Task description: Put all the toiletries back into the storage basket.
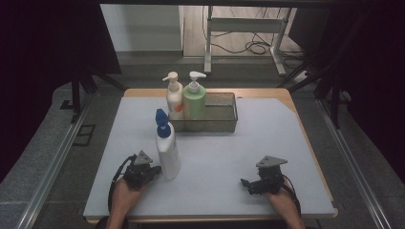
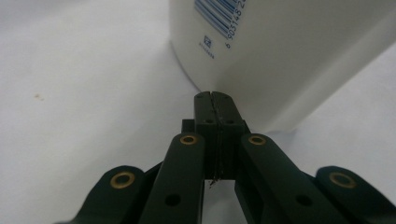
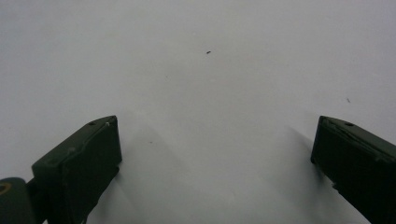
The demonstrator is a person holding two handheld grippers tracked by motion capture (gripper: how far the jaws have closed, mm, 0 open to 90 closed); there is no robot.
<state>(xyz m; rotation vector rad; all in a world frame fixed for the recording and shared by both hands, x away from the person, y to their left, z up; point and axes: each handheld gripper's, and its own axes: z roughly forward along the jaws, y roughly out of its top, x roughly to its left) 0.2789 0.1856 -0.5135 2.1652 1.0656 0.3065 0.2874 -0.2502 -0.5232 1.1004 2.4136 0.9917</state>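
Early step by the look of it: approaching the white pump bottle with the blue dispenser (image 1: 166,148), standing upright on the counter (image 1: 286,143) at lower left of centre in the high view, in front of the mesh basket (image 1: 224,117) holding a cream pump bottle (image 1: 174,98) and a green pump bottle (image 1: 194,101). Left tool (image 1: 152,170) just beside the bottle's base, jaws pressed together on nothing, tip near or against the white wall in the left gripper view (image 2: 280,56). Right tool (image 1: 247,183) at lower right, well apart, jaws spread wide over bare counter (image 3: 210,93). Long axis vertical, pump head uppermost, nozzle apparently pointing toward the frame's top. Next, probably: spreading the left jaws, straddling the body, closing without tipping it.
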